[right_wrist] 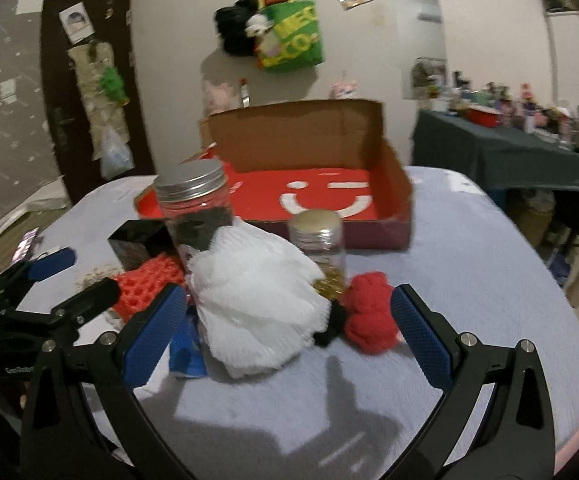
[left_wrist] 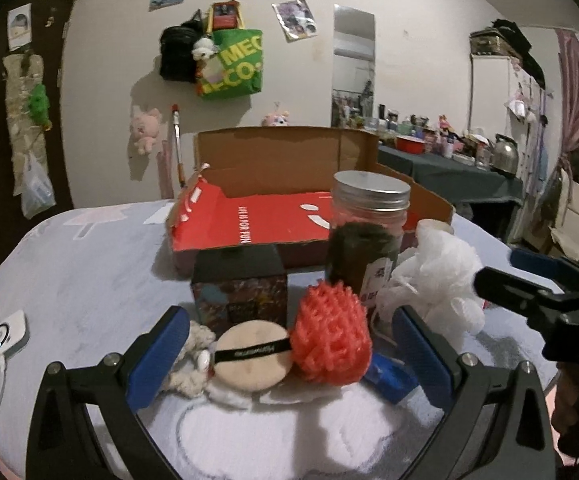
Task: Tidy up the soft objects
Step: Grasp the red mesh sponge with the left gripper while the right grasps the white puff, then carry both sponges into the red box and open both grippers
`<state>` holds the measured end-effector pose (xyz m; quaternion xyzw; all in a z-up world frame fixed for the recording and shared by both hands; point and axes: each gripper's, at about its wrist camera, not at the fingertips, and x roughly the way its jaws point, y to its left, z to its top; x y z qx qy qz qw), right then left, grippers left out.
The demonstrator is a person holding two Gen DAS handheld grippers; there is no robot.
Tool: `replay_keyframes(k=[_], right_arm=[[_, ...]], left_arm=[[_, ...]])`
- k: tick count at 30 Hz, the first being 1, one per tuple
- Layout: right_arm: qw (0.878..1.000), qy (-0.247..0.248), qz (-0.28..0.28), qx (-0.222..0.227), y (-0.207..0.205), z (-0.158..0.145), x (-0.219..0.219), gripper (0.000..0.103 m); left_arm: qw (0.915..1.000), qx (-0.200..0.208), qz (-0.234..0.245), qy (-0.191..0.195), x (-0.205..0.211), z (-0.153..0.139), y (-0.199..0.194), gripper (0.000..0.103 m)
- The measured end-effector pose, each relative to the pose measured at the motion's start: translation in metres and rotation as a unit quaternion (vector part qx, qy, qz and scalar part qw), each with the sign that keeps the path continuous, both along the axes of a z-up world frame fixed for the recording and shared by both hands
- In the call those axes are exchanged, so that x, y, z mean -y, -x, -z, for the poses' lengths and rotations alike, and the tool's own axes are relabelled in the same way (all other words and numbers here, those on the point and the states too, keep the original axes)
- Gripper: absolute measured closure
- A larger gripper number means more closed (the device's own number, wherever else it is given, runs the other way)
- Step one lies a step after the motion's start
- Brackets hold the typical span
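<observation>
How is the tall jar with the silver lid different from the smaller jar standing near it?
The tall jar has a grey metal lid and dark stuff inside; the small jar has a paler, gold-tinted lid and shiny gold bits at its bottom. The tall jar rises well above the small jar. The tall jar stands behind the white mesh puff, left of the small jar. Both are clear, upright and capped, in front of the red box.

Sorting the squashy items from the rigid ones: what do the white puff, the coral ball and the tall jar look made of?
White puff: looks like gathered plastic mesh, bunched in ruffles, probably a bath sponge.
Coral ball: open netted foam or rubbery mesh, matte; holes show across it.
Tall jar: clear glass or plastic, hard to tell which, with a brushed silver metal-looking screw lid and dark contents.
</observation>
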<state>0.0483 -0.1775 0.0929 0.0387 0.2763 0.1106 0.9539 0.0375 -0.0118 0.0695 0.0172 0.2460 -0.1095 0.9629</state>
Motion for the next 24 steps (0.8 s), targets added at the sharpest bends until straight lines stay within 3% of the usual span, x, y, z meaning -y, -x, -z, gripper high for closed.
replay_keyframes(k=[4, 6, 10, 12, 17, 24], right_arm=[[0.999, -0.008, -0.044, -0.02, -0.02, 0.005, -0.001, 0.0], [0.997, -0.007, -0.066, -0.029, -0.028, 0.011, -0.003, 0.001], [0.994, -0.008, -0.092, -0.057, -0.038, 0.022, -0.008, 0.023], [0.993, -0.008, -0.097, -0.062, -0.037, 0.027, -0.01, 0.034], [0.994, -0.017, -0.095, -0.051, -0.026, 0.027, -0.011, 0.052], [0.997, -0.032, -0.064, -0.021, 0.0, 0.012, -0.008, 0.058]], left_arm=[[0.9995, -0.02, 0.023, -0.001, 0.002, 0.001, -0.013, 0.013], [0.999, -0.034, 0.027, -0.005, 0.002, 0.006, -0.019, 0.023], [0.9976, -0.056, 0.041, -0.004, 0.004, 0.014, -0.024, 0.043], [0.9965, -0.063, 0.055, -0.003, 0.005, 0.016, -0.022, 0.062], [0.9963, -0.056, 0.064, -0.006, 0.007, 0.015, -0.015, 0.068], [0.997, -0.044, 0.062, -0.008, 0.004, 0.005, -0.009, 0.072]])
